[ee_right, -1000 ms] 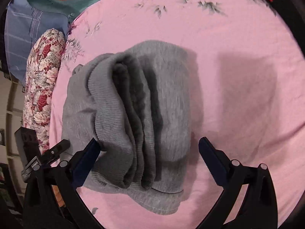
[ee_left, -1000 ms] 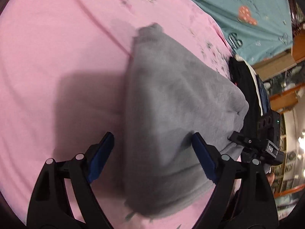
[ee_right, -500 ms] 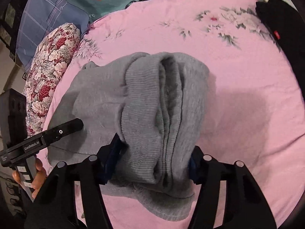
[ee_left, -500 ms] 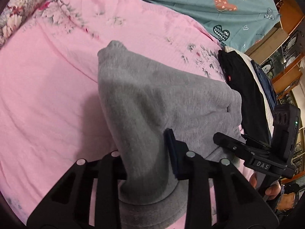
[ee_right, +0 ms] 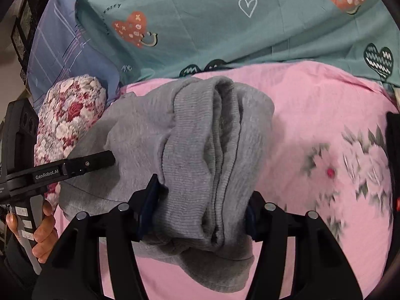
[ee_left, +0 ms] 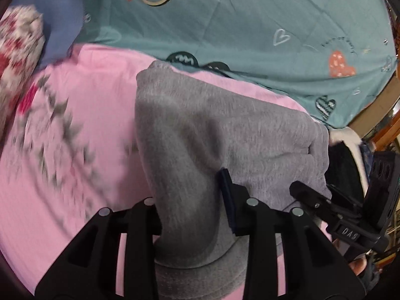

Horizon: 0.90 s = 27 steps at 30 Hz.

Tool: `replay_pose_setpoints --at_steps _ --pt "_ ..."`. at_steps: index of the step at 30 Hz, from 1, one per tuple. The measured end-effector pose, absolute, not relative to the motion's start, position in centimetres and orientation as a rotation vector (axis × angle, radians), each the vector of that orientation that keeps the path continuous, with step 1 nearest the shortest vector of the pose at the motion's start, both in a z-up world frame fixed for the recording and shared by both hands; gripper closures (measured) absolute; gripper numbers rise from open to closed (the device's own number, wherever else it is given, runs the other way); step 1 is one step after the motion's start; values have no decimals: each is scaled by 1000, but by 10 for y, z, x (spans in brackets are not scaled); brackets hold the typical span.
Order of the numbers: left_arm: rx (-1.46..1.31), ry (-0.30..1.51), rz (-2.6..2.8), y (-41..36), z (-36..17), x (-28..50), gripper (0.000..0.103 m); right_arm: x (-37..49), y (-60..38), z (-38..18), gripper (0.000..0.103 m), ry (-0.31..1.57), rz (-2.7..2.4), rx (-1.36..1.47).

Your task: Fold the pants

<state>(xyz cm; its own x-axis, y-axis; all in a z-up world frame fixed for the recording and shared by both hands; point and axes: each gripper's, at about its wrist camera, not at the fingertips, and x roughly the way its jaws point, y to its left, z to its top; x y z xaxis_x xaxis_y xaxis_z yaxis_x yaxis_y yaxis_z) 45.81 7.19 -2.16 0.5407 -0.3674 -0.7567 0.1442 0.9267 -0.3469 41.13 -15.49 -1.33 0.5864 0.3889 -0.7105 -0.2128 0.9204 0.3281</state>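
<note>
The grey pants (ee_left: 225,135) are folded into a thick bundle and held above the pink bed sheet (ee_left: 75,175). My left gripper (ee_left: 190,200) is shut on one end of the bundle. My right gripper (ee_right: 202,207) is shut on the other end, where several folded layers and the ribbed waistband (ee_right: 190,150) show. The other gripper shows in each view: the right one in the left wrist view (ee_left: 350,222), the left one in the right wrist view (ee_right: 50,172). The bundle's underside is hidden.
A teal quilt with hearts (ee_right: 225,25) lies at the back of the bed. A flowered pillow (ee_right: 65,115) and a blue pillow (ee_right: 62,45) are at the left. A stack of dark clothes (ee_left: 347,165) sits at the right.
Both grippers went from open around the bundle to shut on it. The bundle has been lifted off the sheet and the views now tilt up toward the quilt.
</note>
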Motion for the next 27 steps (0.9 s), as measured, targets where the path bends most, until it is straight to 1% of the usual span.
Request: replay_pose_setpoints --at_steps 4,5,6,7,8,9,10,12,14,17,18,19,20,23,27 --pt "-252 1004 -334 70 -55 506 69 474 -163 -40 43 937 343 261" --pt "-249 1013 -342 71 -65 510 60 485 -164 -52 42 967 345 257" --pt "-251 1003 -344 72 -71 511 45 491 -165 -64 41 993 345 254" --pt "-253 986 -336 77 -77 509 35 492 -166 -71 32 1000 348 255" --pt "-255 980 -322 82 -81 508 16 492 -170 -78 19 994 353 257" --pt "-265 982 -319 87 -84 507 12 491 -173 -82 12 982 339 248" --pt "-289 986 -325 93 -85 506 12 490 -175 -84 1 975 329 246" --pt "-302 975 -292 103 -79 500 12 490 -180 -86 1 994 332 285" --pt "-292 923 -237 111 -57 486 12 486 -180 -76 1 992 302 298" --pt "-254 828 -196 113 -11 451 11 461 -172 -28 1 877 248 207" --pt "-238 806 -190 111 3 437 10 450 -168 -13 1 839 231 178" --pt "-229 784 -203 108 18 421 9 440 -163 1 1 809 228 160" --pt "-225 766 -219 104 31 401 5 425 -158 18 1 780 235 146" --pt "-202 720 -219 95 59 340 3 378 -147 57 1 720 186 124" --pt "-141 656 -133 82 76 258 2 302 -142 90 1 658 120 144"
